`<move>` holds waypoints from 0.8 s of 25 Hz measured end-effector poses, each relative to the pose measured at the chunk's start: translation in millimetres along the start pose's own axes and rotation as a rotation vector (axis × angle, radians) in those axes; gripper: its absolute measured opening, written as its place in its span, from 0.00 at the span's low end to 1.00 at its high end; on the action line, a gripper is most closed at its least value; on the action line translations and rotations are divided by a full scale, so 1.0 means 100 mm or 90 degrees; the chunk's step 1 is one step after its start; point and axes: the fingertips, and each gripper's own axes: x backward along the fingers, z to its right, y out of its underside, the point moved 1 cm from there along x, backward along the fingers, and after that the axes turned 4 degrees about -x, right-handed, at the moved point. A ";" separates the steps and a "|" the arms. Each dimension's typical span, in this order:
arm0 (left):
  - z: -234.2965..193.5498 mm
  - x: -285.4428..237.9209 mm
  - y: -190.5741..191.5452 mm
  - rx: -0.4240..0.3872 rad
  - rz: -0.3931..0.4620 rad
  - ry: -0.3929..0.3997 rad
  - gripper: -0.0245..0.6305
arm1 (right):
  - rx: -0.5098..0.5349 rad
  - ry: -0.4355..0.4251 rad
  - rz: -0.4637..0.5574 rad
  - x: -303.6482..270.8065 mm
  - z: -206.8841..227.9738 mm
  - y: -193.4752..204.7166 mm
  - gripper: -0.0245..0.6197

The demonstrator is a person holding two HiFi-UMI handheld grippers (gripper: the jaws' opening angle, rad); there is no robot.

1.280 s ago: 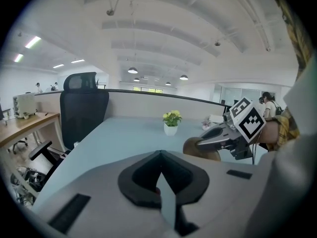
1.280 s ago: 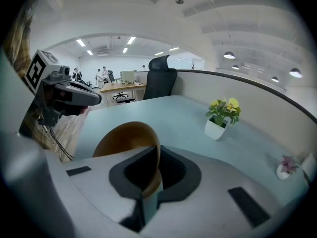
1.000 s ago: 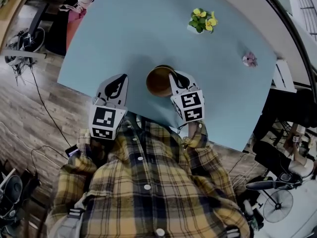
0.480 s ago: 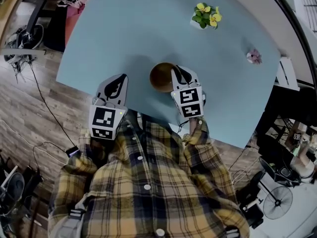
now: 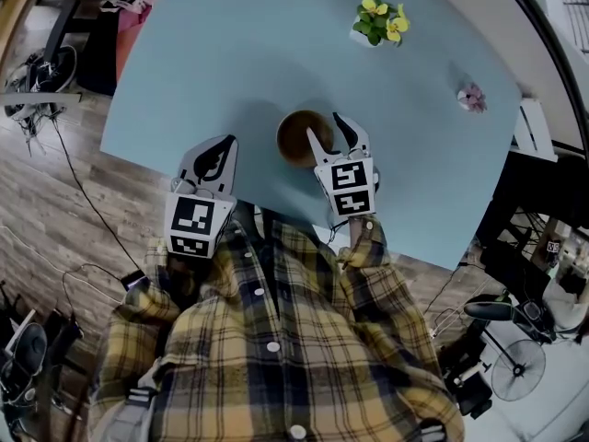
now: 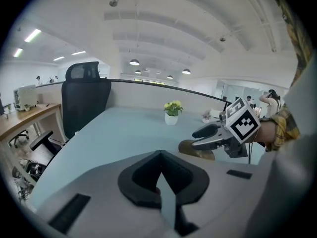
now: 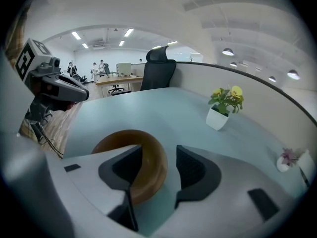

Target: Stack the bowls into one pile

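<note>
A brown bowl (image 5: 299, 139) stands upright on the light blue tabletop (image 5: 230, 53), close to the tabletop's near edge. The right tool (image 5: 326, 129) is at the bowl's right side. Its jaws are set wide and have just been opening. In the right gripper view the bowl's right rim runs up between the jaws. The left jaw is over the hollow, the right jaw is outside the wall, and neither pad presses on the wood. The left tool (image 5: 221, 145) is to the left of the bowl and apart from it, its jaws closed together with nothing between them. A potted plant (image 5: 379, 21) with yellow flowers in a white pot stands beyond the bowl, toward the far right. A small pink flower ornament (image 5: 471, 98) sits well to the bowl's right, near the tabletop's edge. The person's checked shirt (image 5: 276, 339) fills the foreground on the bowl's near side.
</note>
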 end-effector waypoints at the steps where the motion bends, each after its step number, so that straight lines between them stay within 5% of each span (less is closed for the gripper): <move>1: 0.01 0.00 0.00 -0.001 0.001 0.002 0.02 | -0.002 0.002 0.001 0.01 0.00 0.00 0.35; 20: 0.24 -0.16 -0.58 -0.071 0.073 0.046 0.02 | -0.055 0.096 0.117 0.67 0.50 -0.38 0.35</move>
